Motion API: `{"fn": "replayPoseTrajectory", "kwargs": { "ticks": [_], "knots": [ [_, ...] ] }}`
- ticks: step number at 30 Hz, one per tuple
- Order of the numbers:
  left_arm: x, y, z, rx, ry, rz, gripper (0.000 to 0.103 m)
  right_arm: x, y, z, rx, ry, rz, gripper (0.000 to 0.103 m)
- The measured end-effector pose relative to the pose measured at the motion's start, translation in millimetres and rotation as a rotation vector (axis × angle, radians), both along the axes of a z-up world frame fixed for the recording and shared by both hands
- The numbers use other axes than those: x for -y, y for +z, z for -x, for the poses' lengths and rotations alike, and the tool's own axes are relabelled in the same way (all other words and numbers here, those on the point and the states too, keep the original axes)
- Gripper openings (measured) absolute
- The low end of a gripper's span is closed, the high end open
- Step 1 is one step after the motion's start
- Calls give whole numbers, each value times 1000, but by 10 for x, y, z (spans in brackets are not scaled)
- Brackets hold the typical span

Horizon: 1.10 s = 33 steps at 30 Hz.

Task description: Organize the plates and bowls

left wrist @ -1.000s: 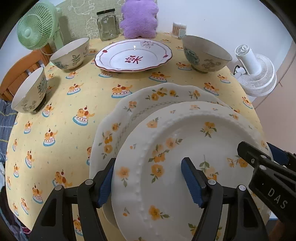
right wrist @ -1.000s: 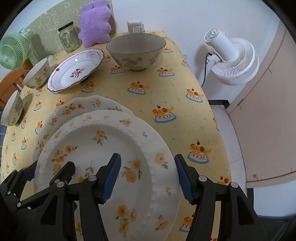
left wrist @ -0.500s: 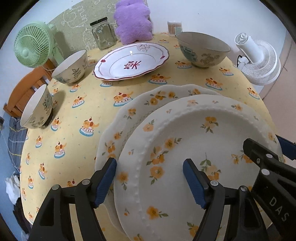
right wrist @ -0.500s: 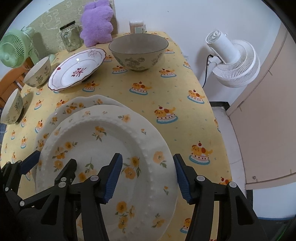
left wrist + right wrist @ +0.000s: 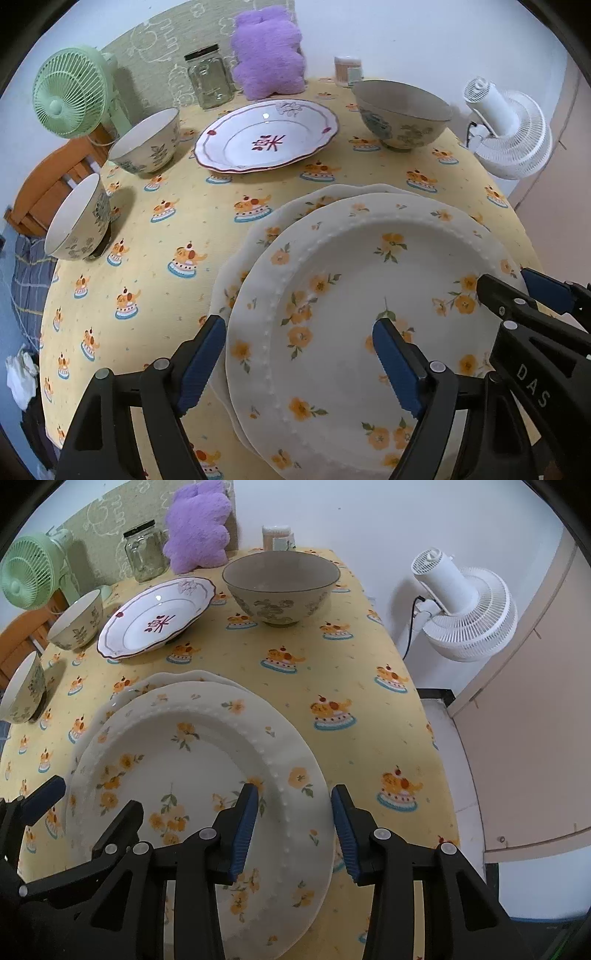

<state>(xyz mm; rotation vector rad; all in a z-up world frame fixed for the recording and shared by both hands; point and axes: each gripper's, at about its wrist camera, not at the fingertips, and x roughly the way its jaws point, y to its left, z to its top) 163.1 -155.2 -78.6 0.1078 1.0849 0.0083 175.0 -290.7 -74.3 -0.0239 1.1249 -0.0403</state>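
A white plate with orange flowers (image 5: 369, 280) lies on top of a second flowered plate (image 5: 280, 218) at the near side of the table. My left gripper (image 5: 295, 354) is open, its jaws astride the top plate's left rim. My right gripper (image 5: 291, 823) is open, its jaws astride the right rim of the top plate (image 5: 192, 768). A red-trimmed plate (image 5: 266, 136) sits farther back. A large bowl (image 5: 402, 110) stands back right, and two smaller bowls (image 5: 147, 140) (image 5: 77, 221) stand at the left.
A yellow tablecloth (image 5: 166, 236) covers the table. A green fan (image 5: 70, 96), a glass jar (image 5: 210, 81), a purple plush toy (image 5: 269, 66) and a small container (image 5: 347, 70) line the back. A white fan (image 5: 465, 609) stands off the right edge.
Both grippers have drawn back and up a little while staying open. The top plate now covers more of the lower plate.
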Motion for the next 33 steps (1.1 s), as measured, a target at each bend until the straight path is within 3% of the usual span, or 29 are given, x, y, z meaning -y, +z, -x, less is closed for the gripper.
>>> {"fn": "replayPoseTrajectory", "kwargs": {
  "ticks": [8,18,21,23,33],
  "knots": [
    [-96,-27,-123,-15,55,10,83,-90,-48,-199,-2,29,-2,45],
    [-185,7,-136,-13,40,48,83,-130,-10,-213,9,-2,15,45],
    [-250,47,-112,-7,26,62,83,-172,43,-180,14,-1,-5,50],
    [-323,77,-94,-6,18,75,84,-229,81,-151,21,-1,-15,62],
    [-784,301,-9,43,-20,119,90,-650,360,17,83,-54,-15,74]
  ]
}}
